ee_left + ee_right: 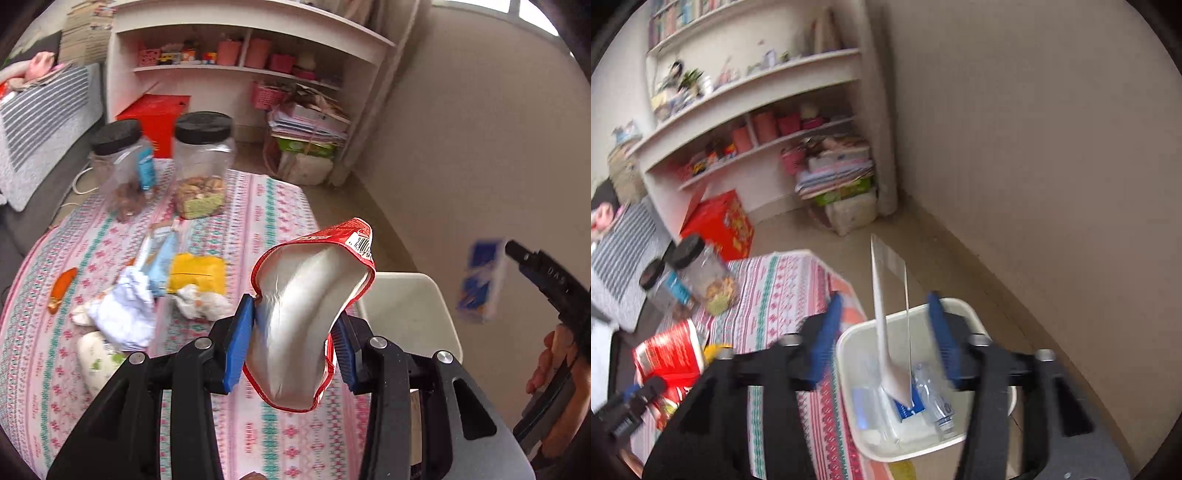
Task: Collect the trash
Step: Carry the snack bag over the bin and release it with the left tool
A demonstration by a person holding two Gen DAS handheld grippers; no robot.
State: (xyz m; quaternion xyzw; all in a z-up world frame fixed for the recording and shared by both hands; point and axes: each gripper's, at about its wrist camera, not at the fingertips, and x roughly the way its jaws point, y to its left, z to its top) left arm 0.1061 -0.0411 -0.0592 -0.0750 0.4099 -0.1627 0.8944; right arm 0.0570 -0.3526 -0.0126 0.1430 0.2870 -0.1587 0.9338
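trash over the bin

patterned bench [258,206] under us: our left tool [291,339] pinches a red wrapper [314,295]. our right tool [882,332] gapes above the white bin [849,343]; a blue packet [892,325] sits loose between its fingers.

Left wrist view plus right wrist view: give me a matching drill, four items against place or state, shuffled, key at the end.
Items:
1. red wrapper
2. blue-and-white packet
3. white bin
4. yellow wrapper

Places or states:
A. lying on the patterned tablecloth
B. pinched in the left hand-held gripper
C. loose in the air between the open jaws of the right hand-held gripper, above the bin
D. beside the table edge, some trash already inside

Pairs: 1-B, 2-C, 3-D, 4-A
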